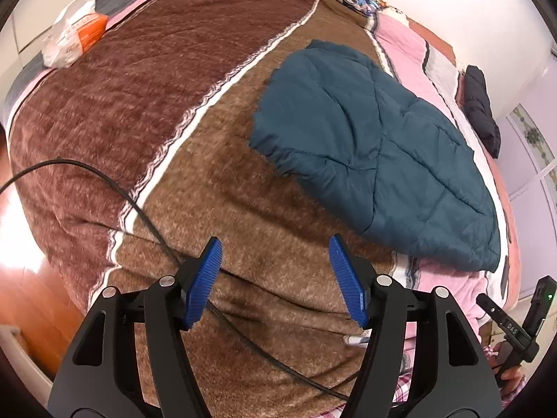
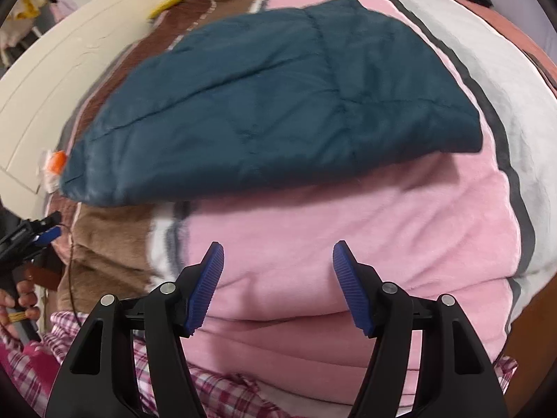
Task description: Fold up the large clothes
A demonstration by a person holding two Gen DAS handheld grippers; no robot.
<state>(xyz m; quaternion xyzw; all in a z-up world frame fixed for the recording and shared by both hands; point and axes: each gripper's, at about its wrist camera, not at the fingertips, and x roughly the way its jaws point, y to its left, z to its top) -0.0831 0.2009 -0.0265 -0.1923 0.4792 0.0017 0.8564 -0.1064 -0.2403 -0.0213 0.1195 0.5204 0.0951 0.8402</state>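
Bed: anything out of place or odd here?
A black cable trails loose across the brown blanket, passing under the open left gripper. The teal jacket lies folded; the right gripper is open too.

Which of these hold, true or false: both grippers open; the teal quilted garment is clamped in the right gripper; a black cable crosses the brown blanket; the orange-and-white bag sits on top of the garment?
1. Both the left gripper and the right gripper are open. True.
2. The teal quilted garment is clamped in the right gripper. False: it lies on the bed, ahead of the empty fingers.
3. A black cable crosses the brown blanket. True.
4. The orange-and-white bag sits on the garment. False: it lies apart, near the blanket's far edge.
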